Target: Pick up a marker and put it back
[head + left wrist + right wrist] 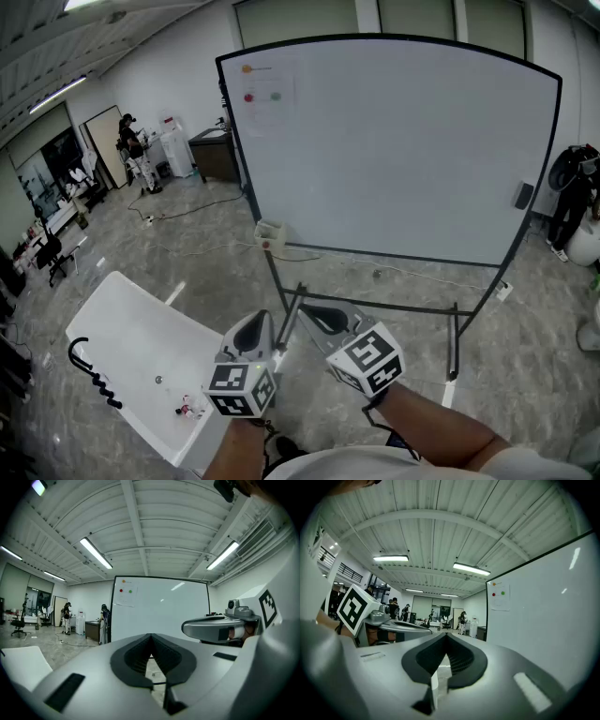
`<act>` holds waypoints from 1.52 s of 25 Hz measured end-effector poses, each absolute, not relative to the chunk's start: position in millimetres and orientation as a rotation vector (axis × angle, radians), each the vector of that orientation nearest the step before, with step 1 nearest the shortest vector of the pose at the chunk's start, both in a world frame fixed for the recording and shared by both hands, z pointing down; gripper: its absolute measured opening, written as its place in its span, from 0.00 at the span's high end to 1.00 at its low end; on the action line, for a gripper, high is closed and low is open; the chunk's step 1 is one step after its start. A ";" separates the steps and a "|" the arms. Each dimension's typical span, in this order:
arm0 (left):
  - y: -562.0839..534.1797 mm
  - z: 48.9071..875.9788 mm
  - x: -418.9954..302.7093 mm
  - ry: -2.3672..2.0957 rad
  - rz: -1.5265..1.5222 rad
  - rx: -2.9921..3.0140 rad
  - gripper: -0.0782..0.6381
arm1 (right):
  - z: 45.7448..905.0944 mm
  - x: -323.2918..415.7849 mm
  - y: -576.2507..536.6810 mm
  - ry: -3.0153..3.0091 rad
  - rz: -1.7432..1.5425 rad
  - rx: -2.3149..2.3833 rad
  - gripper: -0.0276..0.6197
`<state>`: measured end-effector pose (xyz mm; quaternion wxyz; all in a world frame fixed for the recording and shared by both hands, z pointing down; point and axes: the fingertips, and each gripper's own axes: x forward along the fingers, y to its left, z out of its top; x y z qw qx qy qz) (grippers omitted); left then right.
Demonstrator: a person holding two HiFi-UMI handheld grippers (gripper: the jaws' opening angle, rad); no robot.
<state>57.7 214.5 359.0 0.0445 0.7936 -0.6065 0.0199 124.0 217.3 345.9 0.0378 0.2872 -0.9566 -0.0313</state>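
A large whiteboard (394, 150) on a wheeled stand fills the middle of the head view. A small pale holder box (270, 232) with something red on it hangs at its lower left corner. No marker shows clearly in any view. My left gripper (267, 317) and right gripper (305, 311) are held side by side low in the head view, both pointing towards the whiteboard stand. In the left gripper view the left gripper (151, 637) has its jaws together with nothing in them. The right gripper (446, 637) is likewise shut and empty, with the whiteboard (543, 606) close on its right.
A white table (141, 366) at lower left carries a black coiled cable (94, 375) and a small pinkish item (187, 408). A dark eraser (523, 195) sticks to the board's right side. People (131, 150) stand far back left; another person (572, 192) at the right edge.
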 end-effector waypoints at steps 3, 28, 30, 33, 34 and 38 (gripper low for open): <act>206.8 361.6 54.5 -1.845 0.056 2.426 0.89 | 345.4 121.3 209.9 -2.942 -0.098 0.887 0.95; 106.1 388.9 -104.6 -1.591 0.066 2.515 0.89 | 375.6 -60.8 114.6 -2.901 0.030 0.798 0.95; 100.1 391.5 -120.7 -1.575 0.077 2.524 0.89 | 382.0 -77.8 107.1 -2.881 0.038 0.810 0.95; 80.3 408.9 -128.8 -1.553 0.083 2.511 0.89 | 400.0 -86.4 85.6 -2.858 0.050 0.809 0.95; 71.2 414.3 -128.9 -1.547 0.086 2.503 0.89 | 404.0 -86.2 75.2 -2.852 0.053 0.807 0.95; 29.2 424.9 -129.6 -1.526 0.067 2.462 0.89 | 413.6 -82.8 23.7 -2.840 0.076 0.797 0.95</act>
